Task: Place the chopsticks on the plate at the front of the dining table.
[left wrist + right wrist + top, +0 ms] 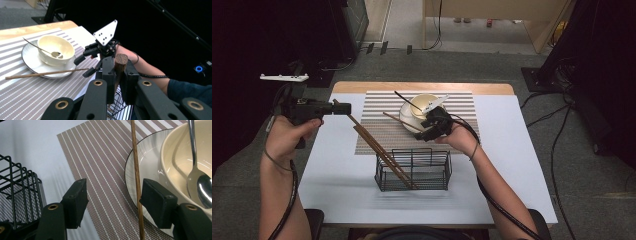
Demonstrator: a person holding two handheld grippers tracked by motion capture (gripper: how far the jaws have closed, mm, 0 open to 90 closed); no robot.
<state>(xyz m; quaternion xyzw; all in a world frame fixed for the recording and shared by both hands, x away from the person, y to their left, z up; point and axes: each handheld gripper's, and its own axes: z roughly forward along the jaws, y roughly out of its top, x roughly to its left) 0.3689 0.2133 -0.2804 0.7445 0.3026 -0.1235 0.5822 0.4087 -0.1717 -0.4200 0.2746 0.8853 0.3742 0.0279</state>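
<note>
In the high view, the left gripper (343, 108) stands at the table's left edge, closed on the upper ends of the chopsticks (379, 151); their long axis runs down and to the right into the wire basket (413, 170); the right gripper (428, 127) is at the plate (408, 121), where one more chopstick (401, 121) leans on the rim; this hand is much nearer to it than the left.

In the left gripper view, the jaws are pressed on a dark wooden end (121, 63); beyond, the single chopstick (46, 74) lies across the mat (30, 97) and plate (31, 61), its tip near the right gripper (87, 66).

In the right gripper view, the jaws stand about half open and hold nothing; the chopstick (136, 177) runs straight away between them, closer to the right pad (157, 202), not touching as far as I can tell; so the closing jaws should meet it across its length; the bowl (180, 162) with the spoon (200, 182) is just beside.
</note>
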